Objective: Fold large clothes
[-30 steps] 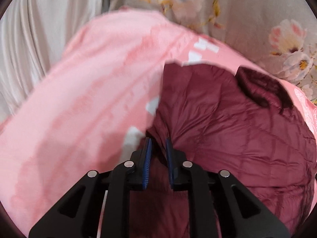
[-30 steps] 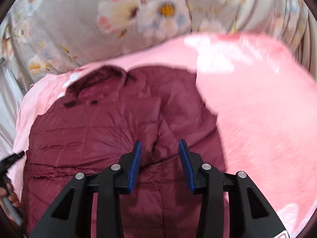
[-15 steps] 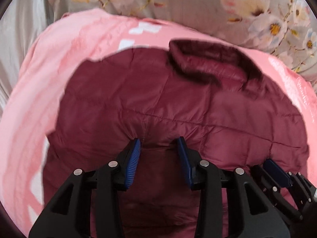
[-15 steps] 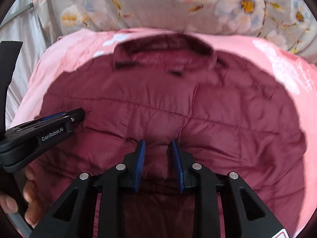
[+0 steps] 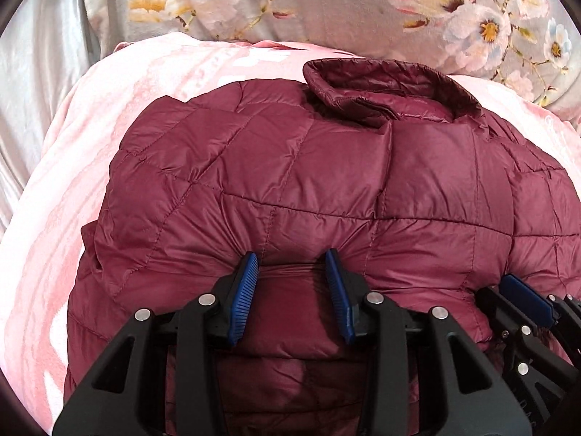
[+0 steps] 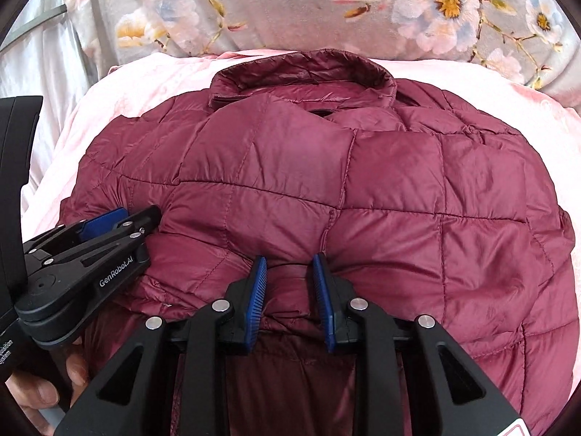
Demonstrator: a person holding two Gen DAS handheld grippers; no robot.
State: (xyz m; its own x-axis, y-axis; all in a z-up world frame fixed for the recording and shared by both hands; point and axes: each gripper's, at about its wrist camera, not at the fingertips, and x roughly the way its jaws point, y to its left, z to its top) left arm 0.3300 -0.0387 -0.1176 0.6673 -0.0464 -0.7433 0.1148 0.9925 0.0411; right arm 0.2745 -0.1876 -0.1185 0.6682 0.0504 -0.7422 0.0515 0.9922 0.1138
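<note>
A maroon quilted puffer jacket (image 5: 290, 167) lies on a pink bedspread (image 5: 72, 181), collar (image 5: 381, 83) at the far end. It also fills the right wrist view (image 6: 363, 189). My left gripper (image 5: 292, 258) is open, its blue pads pressed against the folded near edge of the jacket with fabric bunched between them. My right gripper (image 6: 288, 261) stands the same way, open with a fold of jacket between its pads. The right gripper shows at the lower right of the left wrist view (image 5: 523, 298); the left gripper shows at the left of the right wrist view (image 6: 109, 225).
A grey floral quilt or pillow (image 5: 326, 0) lies behind the jacket. A pale curtain (image 5: 36, 54) hangs at the left. The pink bedspread (image 6: 526, 109) runs around the jacket on both sides.
Both grippers have swung onto the jacket's near folded edge. The left gripper, nearly shut a second ago, has opened. The jacket now lies folded with both sides in.
</note>
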